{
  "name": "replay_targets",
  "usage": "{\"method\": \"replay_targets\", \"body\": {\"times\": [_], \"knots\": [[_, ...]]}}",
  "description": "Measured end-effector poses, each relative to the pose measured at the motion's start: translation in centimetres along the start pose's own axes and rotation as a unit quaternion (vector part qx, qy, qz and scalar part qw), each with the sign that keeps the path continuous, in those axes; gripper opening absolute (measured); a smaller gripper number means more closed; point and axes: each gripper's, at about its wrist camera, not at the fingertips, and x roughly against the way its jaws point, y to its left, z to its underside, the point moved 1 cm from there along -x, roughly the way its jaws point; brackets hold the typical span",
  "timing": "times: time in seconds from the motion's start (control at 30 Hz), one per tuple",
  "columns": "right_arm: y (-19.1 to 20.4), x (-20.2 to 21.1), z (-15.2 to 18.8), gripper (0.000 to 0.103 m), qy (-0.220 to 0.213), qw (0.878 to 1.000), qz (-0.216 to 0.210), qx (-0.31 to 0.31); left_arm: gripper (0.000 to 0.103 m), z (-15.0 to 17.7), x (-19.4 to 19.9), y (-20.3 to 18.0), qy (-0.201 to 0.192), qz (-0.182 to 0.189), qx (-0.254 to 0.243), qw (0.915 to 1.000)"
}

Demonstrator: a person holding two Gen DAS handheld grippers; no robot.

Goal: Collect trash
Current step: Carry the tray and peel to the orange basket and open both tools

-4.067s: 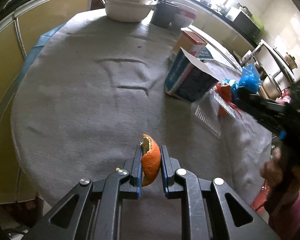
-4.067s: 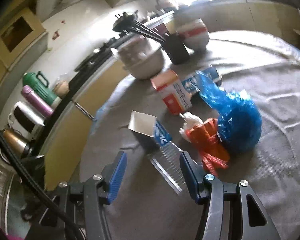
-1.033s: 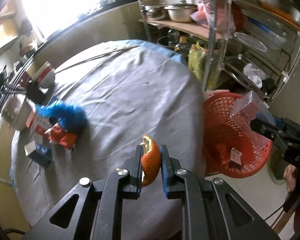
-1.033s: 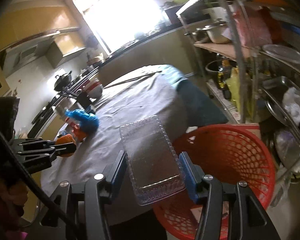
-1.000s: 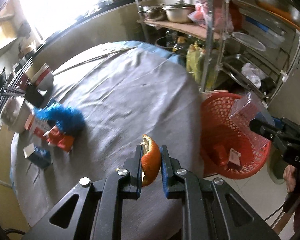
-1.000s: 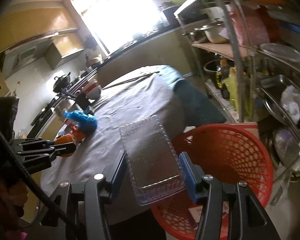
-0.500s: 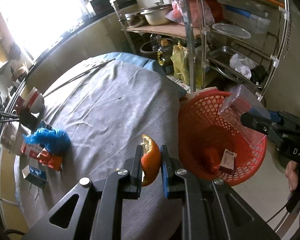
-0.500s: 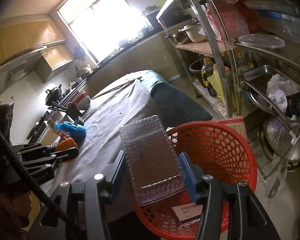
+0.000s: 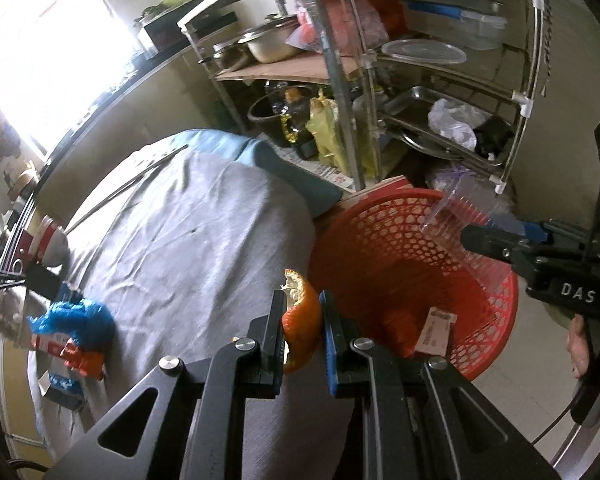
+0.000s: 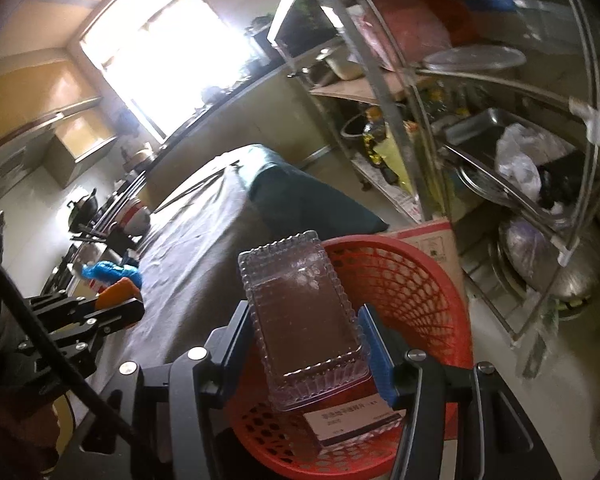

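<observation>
1. The left gripper (image 9: 303, 322) was clamped on a piece of orange peel (image 9: 300, 320), held over the near edge of the table (image 9: 188, 232), just left of the red basket (image 9: 496, 320) on the floor.
2. The right gripper (image 10: 308, 344) was clamped on a clear plastic tray (image 10: 300, 312), its blue pads pressing the tray's long sides. The tray hung over the basket's mouth, tilted, not yet let go.
3. Inside the basket lay a small printed box (image 9: 436, 330) and something orange beside it, too dim to name. By my judgement some trash had already been collected.
4. Two drops seemed due next: the tray, already above the opening, and the peel, which would first need carrying rightward past the rim.
5. More was left on the table. At its far left side sat a blue plastic bag (image 9: 76, 318), a red and white wrapper (image 9: 80, 360) and a small blue carton (image 9: 60, 384), bunched together.
6. The bowls and cup (image 9: 52, 240) beyond them looked like crockery, not trash.
7. So the job stood partway through, as far as I could judge.
</observation>
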Motion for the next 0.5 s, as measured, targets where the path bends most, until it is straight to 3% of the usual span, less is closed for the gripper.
{"method": "replay_targets", "body": {"times": [0.27,0.33,0.4,0.5], "knots": [[-3.0,-0.9,0.3,0.061,0.017,0.997,0.003,-0.074,0.021,-1.4,-0.9,-2.3,-0.007,0.007,-0.021,0.9997],[-3.4,-1.3,0.4,0.061,0.029,0.995,-0.01,-0.093,0.043,-1.6,-0.9,-2.5,-0.01,0.004,-0.023,0.9997],[-3.7,-1.5,0.6,0.063,0.031,0.994,-0.013,-0.106,0.056,-1.7,-0.6,-2.4,-0.021,-0.001,-0.021,0.9996],[-4.0,-1.6,0.7,0.065,0.031,0.992,-0.02,-0.119,0.06,-1.7,-0.2,-2.2,-0.03,0.0,-0.019,0.9994]]}}
